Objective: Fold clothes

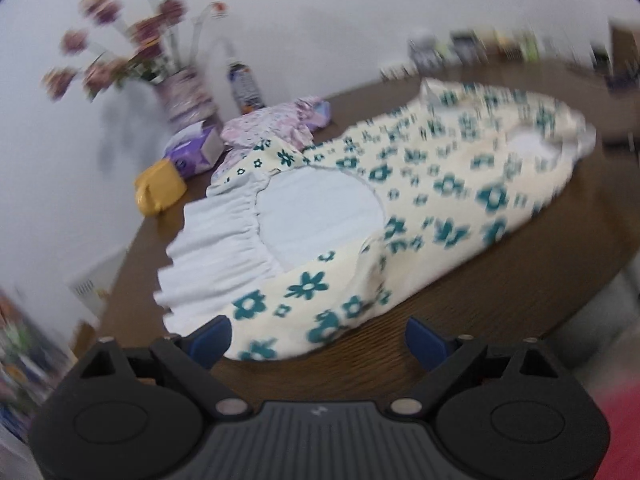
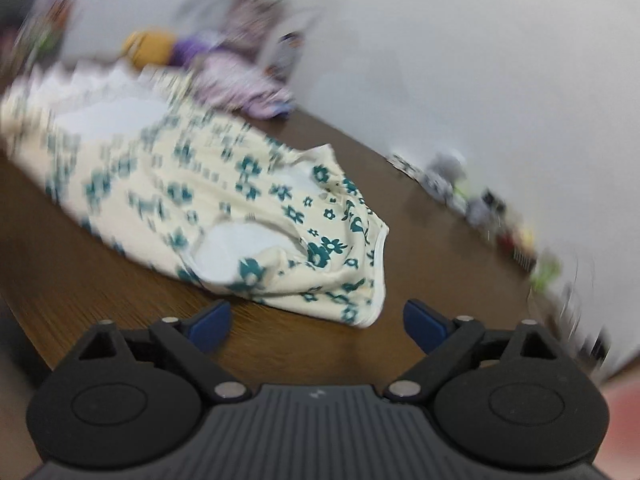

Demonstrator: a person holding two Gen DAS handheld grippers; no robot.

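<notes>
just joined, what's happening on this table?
A person holds a claw in each hand over a floral dress spread on the wooden table. The left claw and the right claw are both open and grip nothing. Folding hasn't visibly started. Another garment lies by the vase.

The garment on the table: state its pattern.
Cream garment with teal flower print and white lining; clearest in the left wrist view.

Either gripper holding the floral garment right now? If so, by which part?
Nothing held. Left gripper and right gripper are both open, with the floral garment lying loose on the table.
</notes>
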